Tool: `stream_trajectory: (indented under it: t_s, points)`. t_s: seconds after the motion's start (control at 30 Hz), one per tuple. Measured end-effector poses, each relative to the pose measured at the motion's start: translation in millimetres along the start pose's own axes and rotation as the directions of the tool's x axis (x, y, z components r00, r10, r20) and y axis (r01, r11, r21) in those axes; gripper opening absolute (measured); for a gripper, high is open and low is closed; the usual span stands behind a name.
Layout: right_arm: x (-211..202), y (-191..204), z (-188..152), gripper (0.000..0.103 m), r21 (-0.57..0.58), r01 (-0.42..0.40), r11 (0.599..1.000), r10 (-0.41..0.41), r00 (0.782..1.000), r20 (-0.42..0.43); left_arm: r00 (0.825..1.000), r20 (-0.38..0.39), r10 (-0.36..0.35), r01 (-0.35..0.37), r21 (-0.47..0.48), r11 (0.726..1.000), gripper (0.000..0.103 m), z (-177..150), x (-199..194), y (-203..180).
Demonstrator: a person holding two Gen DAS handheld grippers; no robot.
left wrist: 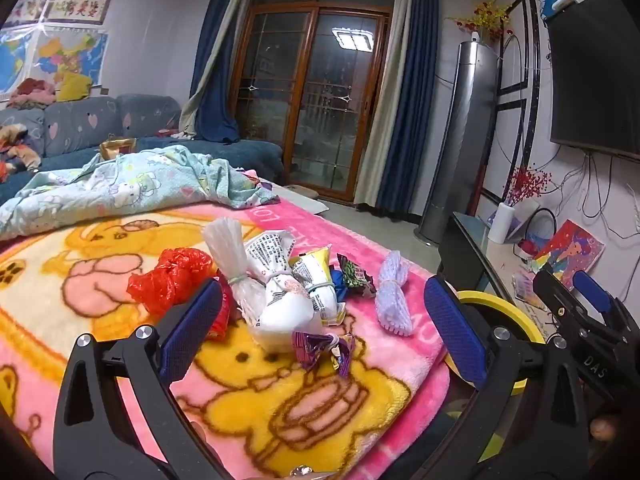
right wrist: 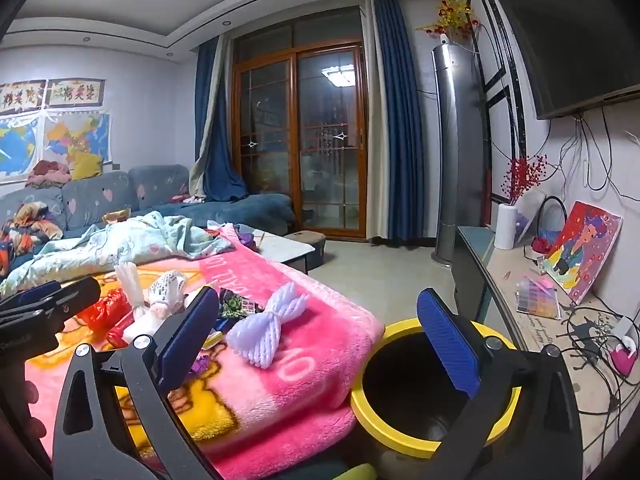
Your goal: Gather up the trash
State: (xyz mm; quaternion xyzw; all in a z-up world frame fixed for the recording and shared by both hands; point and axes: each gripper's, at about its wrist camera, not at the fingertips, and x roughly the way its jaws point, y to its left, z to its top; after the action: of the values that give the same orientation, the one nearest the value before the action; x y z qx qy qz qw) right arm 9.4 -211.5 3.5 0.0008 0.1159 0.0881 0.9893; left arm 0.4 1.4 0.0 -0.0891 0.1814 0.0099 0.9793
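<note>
Both tongs stand wide and hold nothing. Just ahead of the left tongs, between their tips, lies the trash pile on the pink blanket: a purple wrapper nearest, then white bags and a red bag. The right tongs hang over the yellow-rimmed bin, with white foam netting beyond their left tip. No piece looks gripped yet; the next move likely calls for lowering onto one and closing.

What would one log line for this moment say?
left tool open, over trash pile | right tool open, empty | yellow-rimmed bin empty
</note>
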Motion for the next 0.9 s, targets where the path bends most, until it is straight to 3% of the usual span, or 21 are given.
stream_trajectory:
  t_s: [0.9]
  points:
    - [1.2,-0.3,-2.7,0.097,-0.014,0.019,1.000,-0.019,1.000,0.002,1.000,0.011,-0.004,0.004,0.013,1.000,0.093,-0.6,-2.1,-2.6]
